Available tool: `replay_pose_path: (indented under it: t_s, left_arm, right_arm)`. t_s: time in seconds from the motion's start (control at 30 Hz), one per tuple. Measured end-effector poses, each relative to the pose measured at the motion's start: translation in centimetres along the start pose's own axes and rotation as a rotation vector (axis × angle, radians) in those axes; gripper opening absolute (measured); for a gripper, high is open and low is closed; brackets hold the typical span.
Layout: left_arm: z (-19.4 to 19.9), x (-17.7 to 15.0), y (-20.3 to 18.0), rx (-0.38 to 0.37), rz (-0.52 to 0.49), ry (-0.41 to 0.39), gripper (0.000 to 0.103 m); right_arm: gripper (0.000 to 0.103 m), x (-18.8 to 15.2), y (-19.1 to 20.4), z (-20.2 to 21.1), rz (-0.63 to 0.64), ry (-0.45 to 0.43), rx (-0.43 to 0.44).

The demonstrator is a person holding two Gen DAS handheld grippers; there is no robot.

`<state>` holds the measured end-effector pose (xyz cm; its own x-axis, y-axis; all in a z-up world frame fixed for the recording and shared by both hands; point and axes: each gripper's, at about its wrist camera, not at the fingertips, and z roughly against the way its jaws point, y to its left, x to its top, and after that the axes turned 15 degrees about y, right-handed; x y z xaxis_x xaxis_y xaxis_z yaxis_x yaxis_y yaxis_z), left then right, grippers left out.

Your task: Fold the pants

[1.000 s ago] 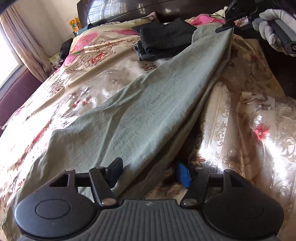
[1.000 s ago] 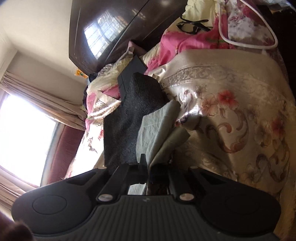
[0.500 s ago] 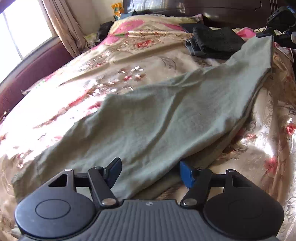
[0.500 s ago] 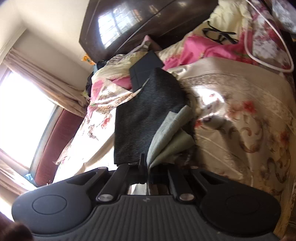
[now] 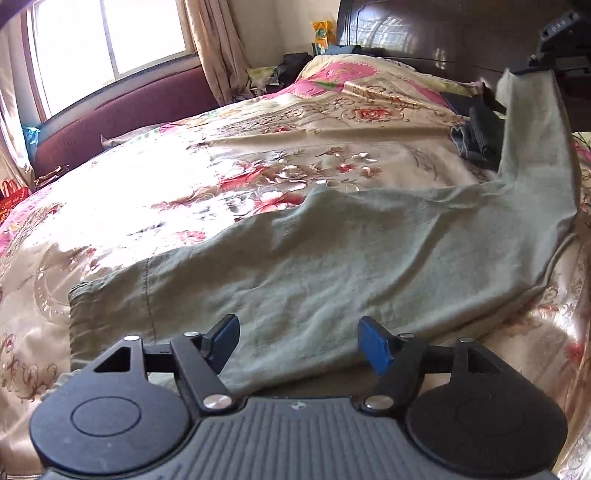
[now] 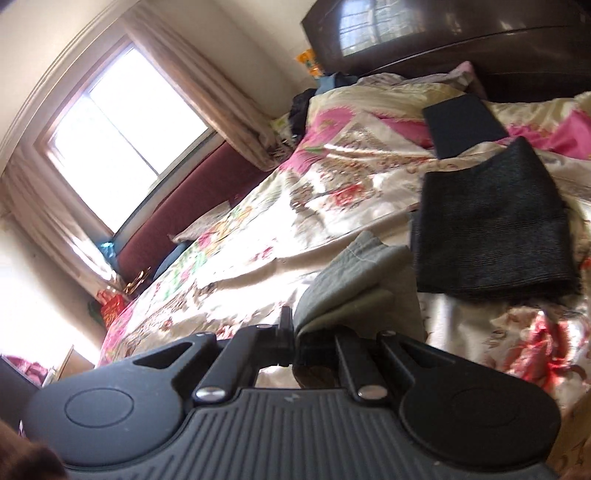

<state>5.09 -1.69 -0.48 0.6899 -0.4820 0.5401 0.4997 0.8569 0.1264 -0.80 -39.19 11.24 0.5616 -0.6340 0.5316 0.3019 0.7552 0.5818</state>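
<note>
Jaws: right gripper [image 6: 293, 334] pinching pants [image 5: 332, 266], left gripper [image 5: 297, 341] opening

Floral bedspread [image 5: 280, 162], black knit [image 6: 491, 236], window [image 5: 110, 37]

No text, label, brand, number or sign can be read in either view; faint pale marks on a black part [image 5: 559, 26] at top right are too blurred.

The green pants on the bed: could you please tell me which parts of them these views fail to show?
- Left wrist view: the near edge of the green pants is hidden behind the left hand-held gripper, whose jaws are opening.
- Right wrist view: the pinched cloth is hidden inside the shut right hand-held gripper; the rest is cut off below.
</note>
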Motion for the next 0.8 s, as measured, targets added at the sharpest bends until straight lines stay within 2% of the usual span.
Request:
replay_pose_path:
  t_s: [0.13,0.27,0.37,0.5,0.57,0.7,0.73,0.8]
  left_arm:
    - [-2.0,0.1,-1.0,-0.006,-0.012,0.065,0.084]
    - [-1.4,-1.2,0.0,-0.047,0.016,0.056,0.086]
    - [-0.9,-2.5,1.1,-0.078,0.054,0.042,0.086]
    - [-0.4,-3.0,1.6,-0.086,0.046,0.017,0.086]
    - [-0.3,-3.2,1.7,-0.098,0.043,0.012,0.086]
    - [-0.1,-3.8,2.2,-0.117,0.035,0.006,0.087]
    - [-0.1,-4.0,2.2,-0.119,0.028,0.004,0.088]
    - [0.0,-4.1,2.3,-0.112,0.017,0.003,0.088]
  right_arm:
    - [0.005,-1.5,7.1,-4.4,0.196,0.092,0.038]
    - [0.005,-4.6,13.5,-10.5,0.350,0.224,0.098]
    - [0.005,-8.2,17.5,-14.7,0.490,0.300,0.091]
    - [0.005,-13.2,21.7,-18.5,0.603,0.420,0.107]
    - [0.005,-15.3,23.7,-19.2,0.710,0.417,0.089]
    - [0.006,-20.2,27.5,-20.0,1.063,0.379,0.022]
    - [0.005,-21.1,27.9,-20.5,1.119,0.395,0.019]
    - [0.005,-22.0,28.5,-21.2,1.155,0.426,0.015]
